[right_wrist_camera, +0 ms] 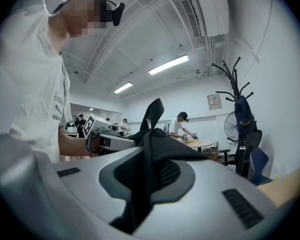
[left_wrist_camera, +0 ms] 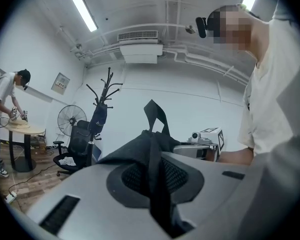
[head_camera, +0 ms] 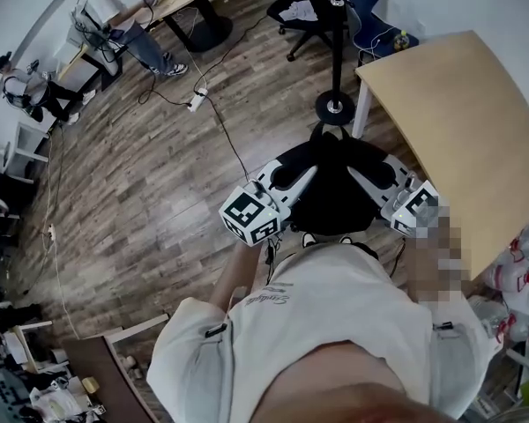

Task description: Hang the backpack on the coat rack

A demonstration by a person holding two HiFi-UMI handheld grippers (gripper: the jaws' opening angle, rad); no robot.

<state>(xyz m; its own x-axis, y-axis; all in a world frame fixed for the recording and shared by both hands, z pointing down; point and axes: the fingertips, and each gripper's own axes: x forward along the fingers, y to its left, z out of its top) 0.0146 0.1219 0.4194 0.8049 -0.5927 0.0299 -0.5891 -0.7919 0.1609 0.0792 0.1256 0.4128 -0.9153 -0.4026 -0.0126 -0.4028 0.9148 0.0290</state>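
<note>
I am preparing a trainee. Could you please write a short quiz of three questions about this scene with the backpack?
1. True or false: the black fabric backpack already hangs on the black branched coat rack.
2. Multiple choice: the left gripper and the right gripper are shut on: A) nothing; B) the backpack; C) a chair.
3. Fill the blank: in the head view, the light wooden table stands on the person's ____ side.

Key: 1 false, as it is held up between the two grippers; 2 B; 3 right.
</note>
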